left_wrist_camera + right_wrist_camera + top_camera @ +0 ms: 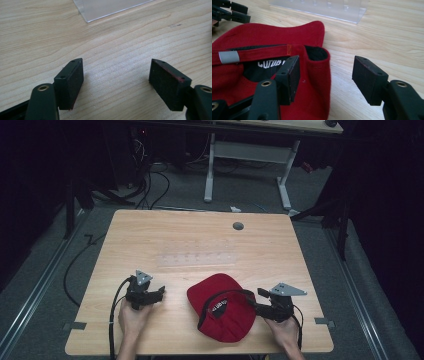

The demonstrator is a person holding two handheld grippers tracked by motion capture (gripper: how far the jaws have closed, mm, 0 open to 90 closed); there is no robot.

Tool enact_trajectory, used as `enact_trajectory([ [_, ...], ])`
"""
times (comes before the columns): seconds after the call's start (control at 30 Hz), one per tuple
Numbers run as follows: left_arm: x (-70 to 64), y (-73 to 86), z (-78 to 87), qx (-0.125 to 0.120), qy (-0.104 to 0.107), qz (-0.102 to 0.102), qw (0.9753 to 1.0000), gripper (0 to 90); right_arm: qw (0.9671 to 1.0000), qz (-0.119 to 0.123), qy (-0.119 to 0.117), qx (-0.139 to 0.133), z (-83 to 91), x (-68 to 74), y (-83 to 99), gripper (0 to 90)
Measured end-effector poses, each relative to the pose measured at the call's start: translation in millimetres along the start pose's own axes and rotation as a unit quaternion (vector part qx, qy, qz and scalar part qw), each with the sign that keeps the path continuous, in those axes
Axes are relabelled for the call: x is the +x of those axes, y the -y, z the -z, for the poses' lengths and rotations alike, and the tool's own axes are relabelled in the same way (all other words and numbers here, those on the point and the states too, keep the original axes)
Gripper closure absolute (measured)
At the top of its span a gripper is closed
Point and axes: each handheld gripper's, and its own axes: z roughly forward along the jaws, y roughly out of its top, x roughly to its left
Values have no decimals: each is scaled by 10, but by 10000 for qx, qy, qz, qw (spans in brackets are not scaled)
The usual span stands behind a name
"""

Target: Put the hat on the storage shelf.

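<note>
Found the right gripper [328,72] nearest, at the front right of the table [150,235], jaws spread wide and clamped on nothing. Saw one jaw hanging over the red cap [262,37] and the other over bare wood beside it, so that the cap's back rim, by the adjusting strap [254,53], lay about between them. Judged this to be the reach for a grip on that rim.

Noted the red cap [222,307] lying crown down and opening up, near the front edge and right of centre, with its peak pointing away towards the middle of the table.

To do it well, needed to lower the gripper until the inner jaw dipped inside the opening and the outer one slid down the outer cloth. Needed to close on the doubled fabric of the rim rather than on the thin strap, which looked likely to slip or bunch. Better done slowly, since soft cloth could fold away from the pads.

Found the left gripper [161,292] to the cap's left, just apart from it, jaws likewise spread over bare wood, free to steady the peak.

Farther off, noted a clear plastic rack [196,258] lying across the middle of the table, well clear of the work.
</note>
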Motion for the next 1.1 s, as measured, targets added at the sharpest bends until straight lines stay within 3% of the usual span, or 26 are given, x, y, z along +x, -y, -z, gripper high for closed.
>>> enact_trajectory([
  [0.2,9,-5,-5,0,-57,37,10000,254,9997,-7,-129,210,-158,1,-10,396],
  [0.5,3,-1,-6,-11,-59,43,10000,248,9994,-42,-249,248,-274,-31,-20,407],
  [0.63,8,-1,-11,31,-87,42,9999,197,9992,-31,-279,300,-322,-32,-27,417],
  [0.97,0,8,-12,68,-56,-10,10000,172,9984,-10,-364,432,-444,-15,-12,532],
  [1.1,-2,10,-12,82,-49,-20,10000,164,9974,-47,-513,499,-475,-30,-7,609],
])
